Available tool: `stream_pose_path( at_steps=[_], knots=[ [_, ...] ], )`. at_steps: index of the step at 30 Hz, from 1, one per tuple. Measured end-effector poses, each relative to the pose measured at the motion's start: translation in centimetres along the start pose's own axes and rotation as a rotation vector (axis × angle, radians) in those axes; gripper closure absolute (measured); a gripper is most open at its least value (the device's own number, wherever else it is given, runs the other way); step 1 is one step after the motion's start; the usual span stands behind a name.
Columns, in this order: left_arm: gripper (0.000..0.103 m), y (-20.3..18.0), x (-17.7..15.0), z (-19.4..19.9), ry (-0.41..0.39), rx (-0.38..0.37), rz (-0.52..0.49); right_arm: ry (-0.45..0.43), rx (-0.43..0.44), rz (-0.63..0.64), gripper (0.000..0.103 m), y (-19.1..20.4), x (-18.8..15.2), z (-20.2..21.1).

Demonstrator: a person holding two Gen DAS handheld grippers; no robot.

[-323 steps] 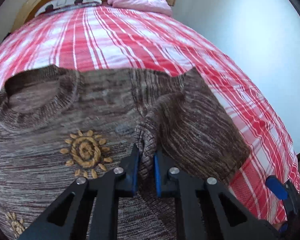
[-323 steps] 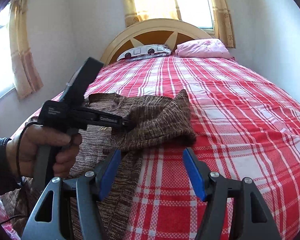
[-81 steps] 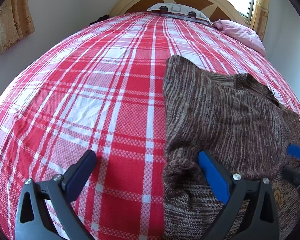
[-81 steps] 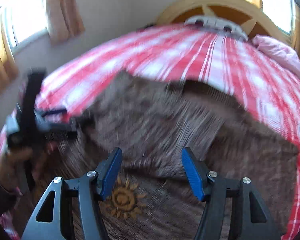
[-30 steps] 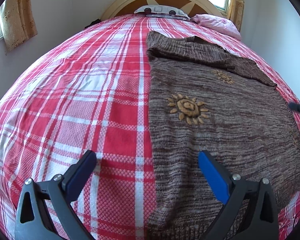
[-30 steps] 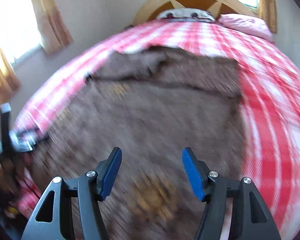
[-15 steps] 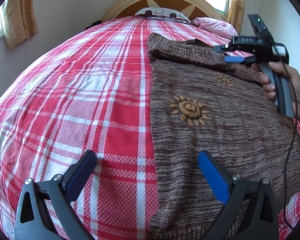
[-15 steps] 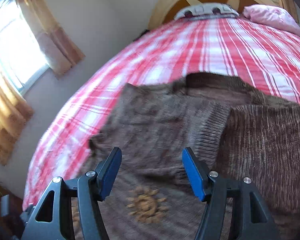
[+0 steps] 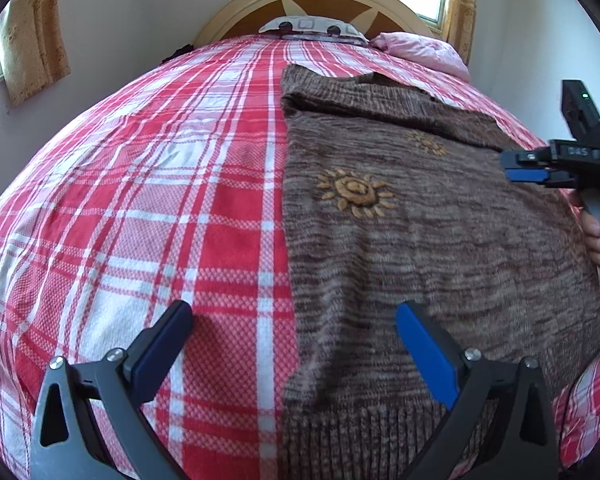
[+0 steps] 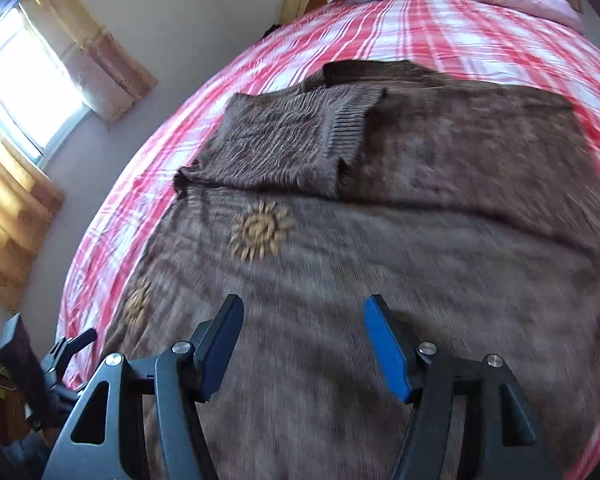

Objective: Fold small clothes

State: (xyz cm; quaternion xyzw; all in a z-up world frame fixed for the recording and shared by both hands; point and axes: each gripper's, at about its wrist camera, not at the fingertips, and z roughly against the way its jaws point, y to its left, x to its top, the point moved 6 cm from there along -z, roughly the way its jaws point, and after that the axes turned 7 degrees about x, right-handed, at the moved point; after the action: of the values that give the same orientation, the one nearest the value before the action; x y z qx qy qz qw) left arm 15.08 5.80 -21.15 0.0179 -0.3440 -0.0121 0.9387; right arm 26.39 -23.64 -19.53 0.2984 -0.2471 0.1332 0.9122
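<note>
**Sleeves folded in; both grippers free over the sweater body**

Left gripper (image 9: 294, 338): jaws spread wide, holding nothing. It sits at the bottom centre of the left wrist view, straddling the left side edge of the brown knit sweater (image 9: 432, 232), with one finger over the red plaid bedspread (image 9: 148, 184) and the other over the knit near the ribbed hem (image 9: 364, 436).

Right gripper (image 10: 302, 336): jaws likewise wide apart and empty, at the bottom centre of its view, above the sweater's lower body. This view is motion-blurred.

The sweater lies flat on the bed, filling the centre and right of both views. One sleeve (image 10: 284, 140) is laid across the chest in the upper middle of the right wrist view.

Judgement: the sleeve folds appear done; the lengthwise fold is in hand. The next move calls for each gripper to descend to a hem corner, close on it, and carry the hem toward the collar.
</note>
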Motion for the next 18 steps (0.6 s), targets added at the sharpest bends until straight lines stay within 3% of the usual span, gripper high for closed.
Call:
stream_pose_path(
  at_steps=[8,18],
  knots=[
    [0.000,-1.0,-1.1,0.9,0.003,-0.010,-0.020,-0.051,-0.178,-0.020,0.039,-2.4,-7.7,7.4],
    [0.001,-1.3,-2.2,1.9,0.012,-0.029,-0.043,-0.117,-0.215,-0.034,0.039,-2.7,-15.4,12.5]
  ],
)
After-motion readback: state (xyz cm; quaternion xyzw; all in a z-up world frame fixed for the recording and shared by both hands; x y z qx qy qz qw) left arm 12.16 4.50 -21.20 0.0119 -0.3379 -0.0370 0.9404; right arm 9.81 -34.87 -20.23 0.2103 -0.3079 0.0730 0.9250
